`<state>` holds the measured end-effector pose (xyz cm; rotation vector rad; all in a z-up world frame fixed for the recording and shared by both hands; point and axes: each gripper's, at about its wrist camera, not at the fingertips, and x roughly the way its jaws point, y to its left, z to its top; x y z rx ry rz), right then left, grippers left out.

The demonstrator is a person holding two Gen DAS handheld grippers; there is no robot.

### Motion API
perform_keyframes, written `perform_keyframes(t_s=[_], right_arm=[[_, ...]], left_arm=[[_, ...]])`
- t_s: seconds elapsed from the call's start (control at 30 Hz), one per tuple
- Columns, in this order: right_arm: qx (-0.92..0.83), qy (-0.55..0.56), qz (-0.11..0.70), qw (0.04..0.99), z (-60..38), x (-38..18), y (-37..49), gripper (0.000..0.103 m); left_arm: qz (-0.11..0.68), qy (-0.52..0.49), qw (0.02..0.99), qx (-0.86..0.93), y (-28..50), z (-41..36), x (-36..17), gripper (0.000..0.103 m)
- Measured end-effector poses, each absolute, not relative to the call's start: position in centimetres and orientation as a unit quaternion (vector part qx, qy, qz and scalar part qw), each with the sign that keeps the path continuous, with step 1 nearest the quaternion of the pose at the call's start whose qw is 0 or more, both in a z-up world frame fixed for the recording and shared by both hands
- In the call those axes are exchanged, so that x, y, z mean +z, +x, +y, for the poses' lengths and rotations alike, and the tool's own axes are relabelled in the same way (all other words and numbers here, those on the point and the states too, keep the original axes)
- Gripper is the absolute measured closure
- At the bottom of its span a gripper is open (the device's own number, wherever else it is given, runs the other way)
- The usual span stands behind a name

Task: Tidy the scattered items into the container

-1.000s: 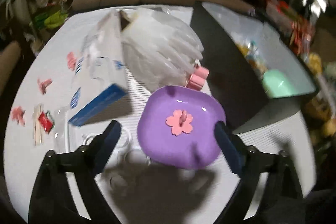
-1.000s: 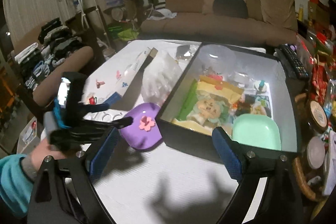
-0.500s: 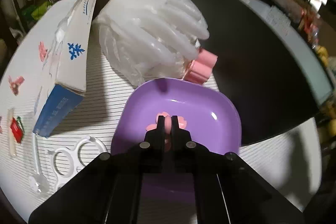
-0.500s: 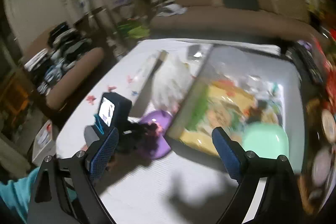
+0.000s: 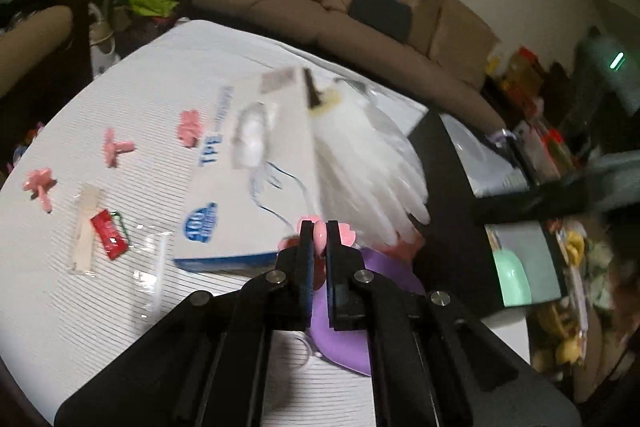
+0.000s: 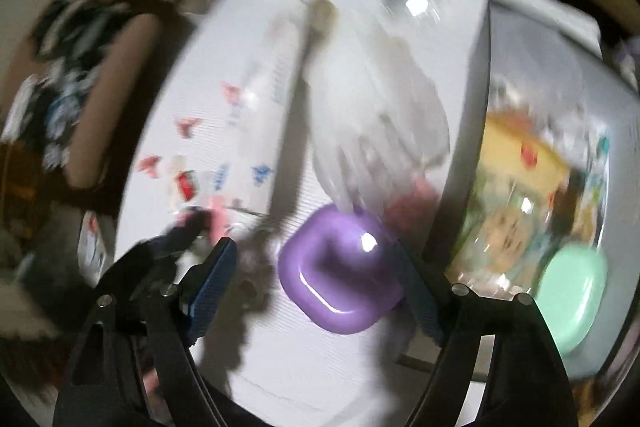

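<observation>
Our left tool [image 5: 319, 231] is pinched tight on a pink flower piece [image 5: 320, 233], lifted above the purple dish [image 6: 340, 275]; our right tool [image 6: 320, 287] stands wide and holds nothing, its jaws straddling that dish. The container [image 6: 476, 99] sits just right of the dish, its dark wall touching or nearly touching the rim (the blur keeps us from saying which); a mint dish [image 6: 572, 291] and printed packets already lie inside it. Left of the dish lie the glove box [image 5: 256, 171] and, leaning on it, a bag of clear gloves [image 5: 368, 163]; further left are more pink flower pieces [image 5: 116, 149] and a red sachet [image 5: 109, 234] on the table [image 5: 160, 67].

We judge the risks thus: the flower is held by a small stem only, so a quick swing could twist it loose short of the container; the container wall stands high, so a low carry could knock the piece free against it; and the right tool, so near the dish, could nudge it if both move together.
</observation>
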<state>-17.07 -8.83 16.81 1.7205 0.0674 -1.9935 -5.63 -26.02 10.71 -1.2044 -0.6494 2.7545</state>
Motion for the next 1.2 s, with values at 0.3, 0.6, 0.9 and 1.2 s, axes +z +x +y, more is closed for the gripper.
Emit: perform_keyframes(t_s=[0.3, 0.6, 0.9, 1.2], right_arm=[[-0.869, 0.490, -0.005, 0.067, -10.4, 12.3, -11.7, 0.023], [-0.927, 0.369, -0.004, -0.064, -12.1, 11.3, -9.4, 0.056], [-0.896, 0.427, -0.029, -0.118, -10.6, 7.7, -13.8, 0.064], [-0.897, 0.431, -0.003, -0.093, -11.2, 7.7, -15.1, 0.086]], left_arm=[[-0.247, -0.363, -0.026, 0.898, -4.4, -32.6, 11.6, 0.098], [-0.260, -0.354, -0.040, 0.897, -3.1, -36.8, 11.4, 0.098], [-0.262, -0.361, -0.015, 0.895, -3.5, -36.8, 11.1, 0.098], [-0.268, -0.360, -0.008, 0.894, -3.9, -36.7, 11.3, 0.098]])
